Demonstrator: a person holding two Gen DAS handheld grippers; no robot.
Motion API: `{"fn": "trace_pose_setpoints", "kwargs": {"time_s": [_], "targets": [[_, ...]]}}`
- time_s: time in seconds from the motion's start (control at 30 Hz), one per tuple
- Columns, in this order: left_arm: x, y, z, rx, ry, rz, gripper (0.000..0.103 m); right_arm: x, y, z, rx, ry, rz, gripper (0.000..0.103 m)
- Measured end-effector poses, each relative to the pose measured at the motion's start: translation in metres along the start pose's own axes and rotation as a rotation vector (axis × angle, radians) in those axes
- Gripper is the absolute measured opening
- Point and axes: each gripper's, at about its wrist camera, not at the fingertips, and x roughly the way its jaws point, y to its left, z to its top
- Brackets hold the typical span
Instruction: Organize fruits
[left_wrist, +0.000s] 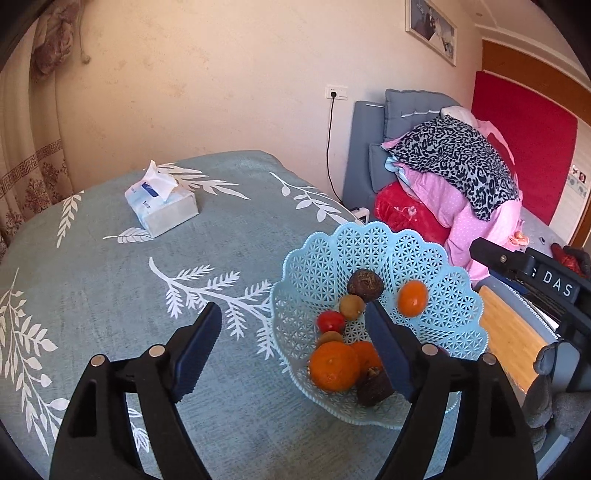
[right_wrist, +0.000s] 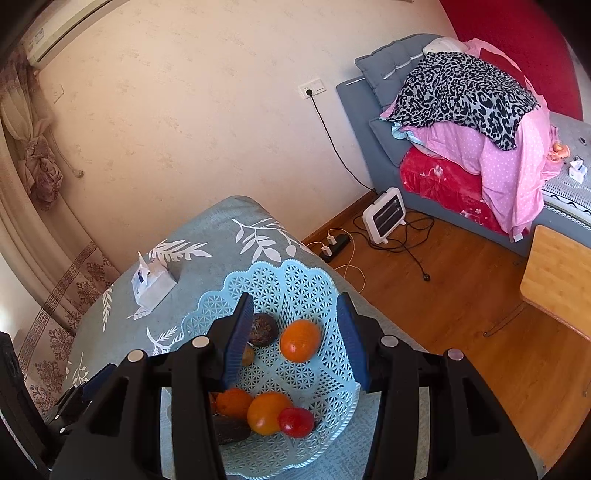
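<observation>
Left tool (left_wrist: 291, 341) spread and empty, right tool (right_wrist: 295, 330) parted around nothing over the basket (left_wrist: 424, 258), fruit all in; next, probably the tissue box (left_wrist: 162, 206) at ten o'clock.

The left claw (left_wrist: 291, 325) is tilted downward, its jaws spread wide with nothing gripped between them. The right claw (right_wrist: 295, 321) is tilted downward likewise, jaws parted, nothing pressed between the pads.

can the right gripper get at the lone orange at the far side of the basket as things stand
Probably yes. The right gripper stands open above the basket, and the orange lies apart from the other fruit, in line between its fingers, with nothing over it.
</observation>
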Motion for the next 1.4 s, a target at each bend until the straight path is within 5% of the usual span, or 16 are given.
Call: {"fn": "trace_pose_setpoints", "kwargs": {"time_s": [0.13,1.0,1.4], "targets": [[-0.004,0.009,-0.003,-0.021,0.013,0.051,0.092,-0.003,0.006,-0.003,-0.015,-0.001,0.003,0.054],[-0.041,0.002,-0.027,0.069,-0.078,0.184,0.092,-0.015,0.016,-0.038,-0.127,0.058,0.011,0.055],[-0.046,-0.009,-0.035,0.113,-0.092,0.192,0.092,-0.021,0.012,-0.063,-0.221,0.055,-0.019,0.072]]}}
